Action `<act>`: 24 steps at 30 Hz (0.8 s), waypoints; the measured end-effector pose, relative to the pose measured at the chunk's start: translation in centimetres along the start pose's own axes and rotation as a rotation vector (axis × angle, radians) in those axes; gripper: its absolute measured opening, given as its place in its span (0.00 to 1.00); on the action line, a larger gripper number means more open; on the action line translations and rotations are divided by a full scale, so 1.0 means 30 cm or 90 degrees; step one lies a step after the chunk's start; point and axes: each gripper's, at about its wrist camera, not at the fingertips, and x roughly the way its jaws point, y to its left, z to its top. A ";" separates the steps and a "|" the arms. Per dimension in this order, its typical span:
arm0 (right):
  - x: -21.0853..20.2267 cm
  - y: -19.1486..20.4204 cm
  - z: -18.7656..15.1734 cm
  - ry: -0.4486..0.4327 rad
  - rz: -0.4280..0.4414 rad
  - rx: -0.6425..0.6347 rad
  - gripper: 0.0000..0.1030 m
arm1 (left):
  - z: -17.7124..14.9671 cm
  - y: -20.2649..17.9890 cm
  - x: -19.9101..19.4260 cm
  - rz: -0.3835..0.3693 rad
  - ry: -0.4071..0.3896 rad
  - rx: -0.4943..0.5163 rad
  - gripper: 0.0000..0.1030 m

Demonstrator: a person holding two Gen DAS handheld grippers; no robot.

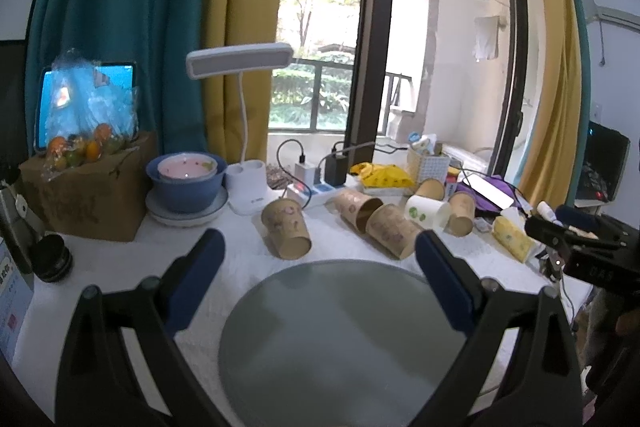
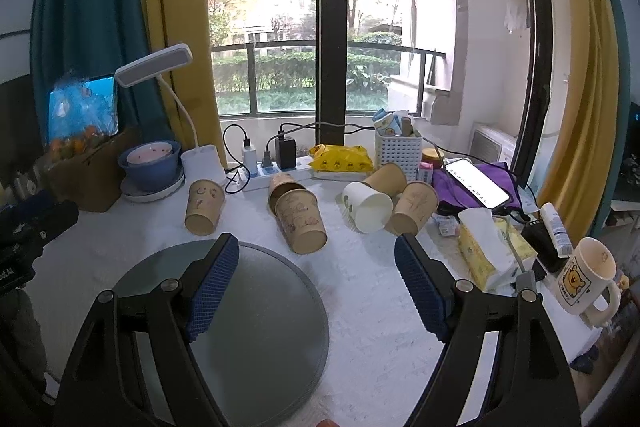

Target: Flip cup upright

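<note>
Several paper cups lie on their sides on the white table. A brown cup (image 1: 286,229) (image 2: 204,207) lies alone at the left. Two more brown cups (image 1: 390,230) (image 2: 301,221) lie together in the middle. A white cup (image 1: 427,211) (image 2: 368,207) lies among further brown cups (image 2: 412,207) at the right. My left gripper (image 1: 320,243) is open and empty above a round grey disc (image 1: 344,343), short of the cups. My right gripper (image 2: 316,251) is open and empty, just in front of the middle brown cup.
A desk lamp (image 1: 240,67), blue bowls (image 1: 186,183), a cardboard box with fruit (image 1: 92,195) and a power strip (image 2: 276,173) stand at the back. A tissue pack (image 2: 492,251), a phone (image 2: 476,183) and a bear mug (image 2: 584,277) sit at the right.
</note>
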 end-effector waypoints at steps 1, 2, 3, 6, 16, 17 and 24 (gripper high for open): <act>-0.001 0.001 0.001 -0.001 0.001 0.000 0.81 | 0.003 -0.002 0.000 0.000 -0.001 0.003 0.94; -0.001 0.001 0.002 -0.001 0.001 0.000 0.81 | 0.003 -0.005 -0.001 0.001 -0.003 0.006 0.94; -0.002 0.001 0.002 -0.002 0.002 0.001 0.81 | 0.005 -0.006 -0.001 0.000 -0.004 0.007 0.94; -0.001 0.001 0.006 -0.003 0.003 0.001 0.81 | 0.010 -0.004 0.003 -0.001 -0.004 0.005 0.94; -0.004 0.001 0.021 -0.007 -0.005 0.001 0.81 | 0.016 -0.012 0.003 -0.005 -0.011 0.001 0.94; -0.003 0.003 0.023 -0.007 -0.006 0.001 0.81 | 0.017 -0.011 0.003 -0.005 -0.011 0.001 0.94; -0.003 0.000 0.025 -0.006 -0.006 0.000 0.81 | 0.019 -0.008 -0.003 -0.004 -0.016 0.000 0.94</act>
